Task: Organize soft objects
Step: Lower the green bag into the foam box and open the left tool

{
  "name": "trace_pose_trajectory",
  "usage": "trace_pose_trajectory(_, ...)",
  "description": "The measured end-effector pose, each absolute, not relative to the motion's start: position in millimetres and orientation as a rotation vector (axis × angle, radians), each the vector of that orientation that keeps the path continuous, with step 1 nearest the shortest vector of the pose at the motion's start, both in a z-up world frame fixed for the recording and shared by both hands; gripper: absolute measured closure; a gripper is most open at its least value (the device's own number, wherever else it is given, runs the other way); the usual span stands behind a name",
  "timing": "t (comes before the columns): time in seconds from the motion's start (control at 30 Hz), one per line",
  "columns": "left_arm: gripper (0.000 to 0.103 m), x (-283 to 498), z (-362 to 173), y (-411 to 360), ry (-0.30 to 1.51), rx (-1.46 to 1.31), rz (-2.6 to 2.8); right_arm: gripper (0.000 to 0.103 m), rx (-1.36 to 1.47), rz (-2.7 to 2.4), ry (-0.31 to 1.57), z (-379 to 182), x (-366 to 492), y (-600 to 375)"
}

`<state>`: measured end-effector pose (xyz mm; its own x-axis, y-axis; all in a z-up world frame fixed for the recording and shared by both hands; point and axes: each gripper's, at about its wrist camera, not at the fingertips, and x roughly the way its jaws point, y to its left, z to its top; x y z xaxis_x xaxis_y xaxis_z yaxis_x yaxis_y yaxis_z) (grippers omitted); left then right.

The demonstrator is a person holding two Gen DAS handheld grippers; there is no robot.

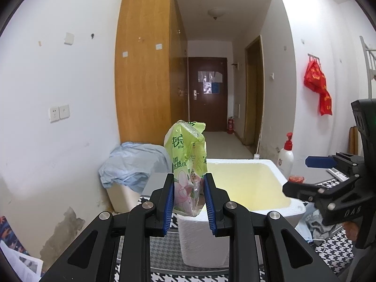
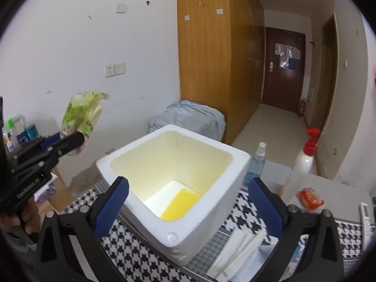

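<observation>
One crumpled green tissue pack point(image 1: 186, 162)

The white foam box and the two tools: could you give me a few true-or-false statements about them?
1. The left tool grips a green tissue pack. True.
2. The right tool holds a red packet. False: it is open and empty; the red packet lies on the table.
3. The foam box is full. False: only a yellow sponge lies at its bottom.
4. A white pump bottle stands beyond the box. True.
</observation>
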<state>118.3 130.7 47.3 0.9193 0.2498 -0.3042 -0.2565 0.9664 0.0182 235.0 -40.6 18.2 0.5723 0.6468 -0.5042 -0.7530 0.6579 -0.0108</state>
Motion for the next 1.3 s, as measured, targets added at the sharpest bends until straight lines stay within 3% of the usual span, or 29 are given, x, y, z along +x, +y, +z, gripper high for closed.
trace_pose_trajectory(0.37, 0.077, 139.7, 51.4, 120.2, 0.332, -0.012, 0.192, 0.000, -0.224, 0.809, 0.381, 24.0, 221.3, -67.3)
trace_pose_trajectory(0.7, 0.077, 158.7, 49.4, 108.2, 0.345, 0.006, 0.156, 0.000, -0.098, 0.775, 0.444, 20.5, 233.5, -94.3)
trace_pose_trajectory(1.3, 0.077, 186.8, 43.0, 97.9, 0.394, 0.017, 0.088, 0.000, -0.190, 0.674, 0.438, 15.0, 226.5, -115.8)
